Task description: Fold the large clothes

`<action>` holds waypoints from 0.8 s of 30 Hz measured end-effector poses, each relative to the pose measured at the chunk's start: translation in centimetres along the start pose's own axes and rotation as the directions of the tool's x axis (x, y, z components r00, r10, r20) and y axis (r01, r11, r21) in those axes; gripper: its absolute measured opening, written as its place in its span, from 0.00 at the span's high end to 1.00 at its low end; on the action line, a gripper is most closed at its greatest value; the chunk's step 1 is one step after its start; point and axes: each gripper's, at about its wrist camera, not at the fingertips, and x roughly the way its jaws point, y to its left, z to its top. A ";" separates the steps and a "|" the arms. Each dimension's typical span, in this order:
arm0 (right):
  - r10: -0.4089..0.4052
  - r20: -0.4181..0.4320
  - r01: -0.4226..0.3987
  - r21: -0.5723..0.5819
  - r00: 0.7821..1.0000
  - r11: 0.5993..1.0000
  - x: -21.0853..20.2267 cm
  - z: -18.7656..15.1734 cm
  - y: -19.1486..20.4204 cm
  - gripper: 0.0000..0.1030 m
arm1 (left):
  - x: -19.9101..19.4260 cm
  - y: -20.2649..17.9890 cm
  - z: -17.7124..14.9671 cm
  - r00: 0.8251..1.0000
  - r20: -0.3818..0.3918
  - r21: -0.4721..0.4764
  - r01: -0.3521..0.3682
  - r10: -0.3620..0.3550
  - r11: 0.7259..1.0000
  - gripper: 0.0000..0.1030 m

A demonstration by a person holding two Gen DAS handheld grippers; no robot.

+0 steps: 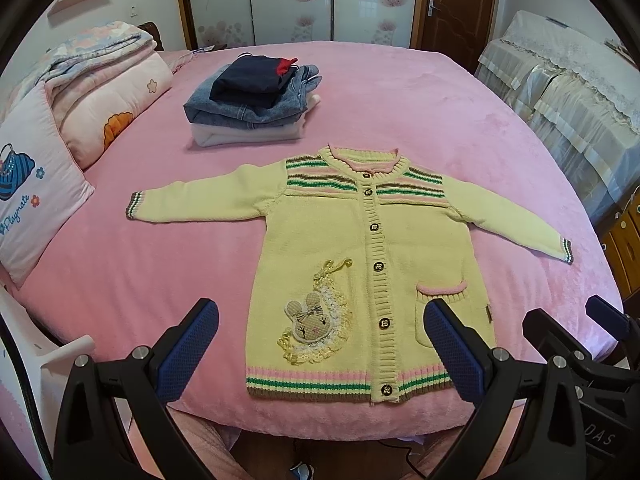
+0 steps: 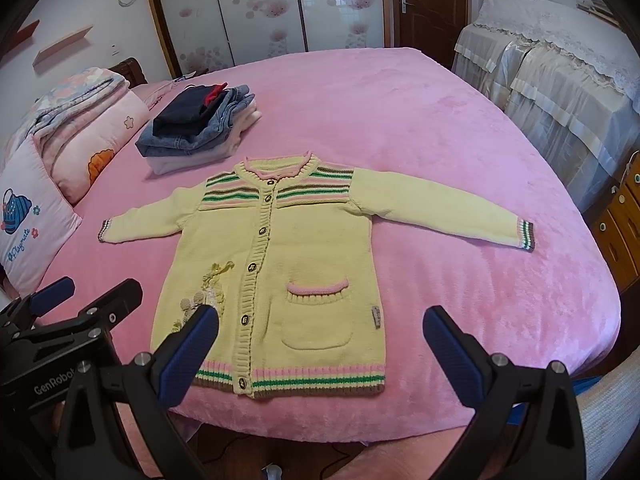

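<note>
Item: buttoned yellow knit cardigan [image 1: 360, 264] flat on pink bed [image 1: 400, 92], hem toward you, sleeves spread sideways; your left tool [image 1: 320, 344] and right tool [image 2: 320, 344] hover wide, empty.

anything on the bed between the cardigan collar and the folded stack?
Nothing: only bare pink bedspread separates the cardigan from the folded stack, clearest in the left wrist view.
</note>
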 end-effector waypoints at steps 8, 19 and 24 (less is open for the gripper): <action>0.002 -0.001 -0.002 0.005 1.000 1.000 -0.2 0.0 -0.2 0.00 | -0.1 0.1 0.1 1.000 -0.014 -0.003 0.012 -0.012 1.000 0.02; 0.003 -0.006 -0.002 0.002 1.000 1.000 -0.5 0.0 -0.3 0.01 | -0.1 0.2 0.2 1.000 -0.019 -0.016 0.014 -0.014 1.000 0.02; 0.002 -0.008 -0.002 0.002 1.000 1.000 -0.5 0.1 -0.2 0.01 | -0.2 0.1 0.3 1.000 -0.012 -0.011 0.008 -0.009 1.000 0.01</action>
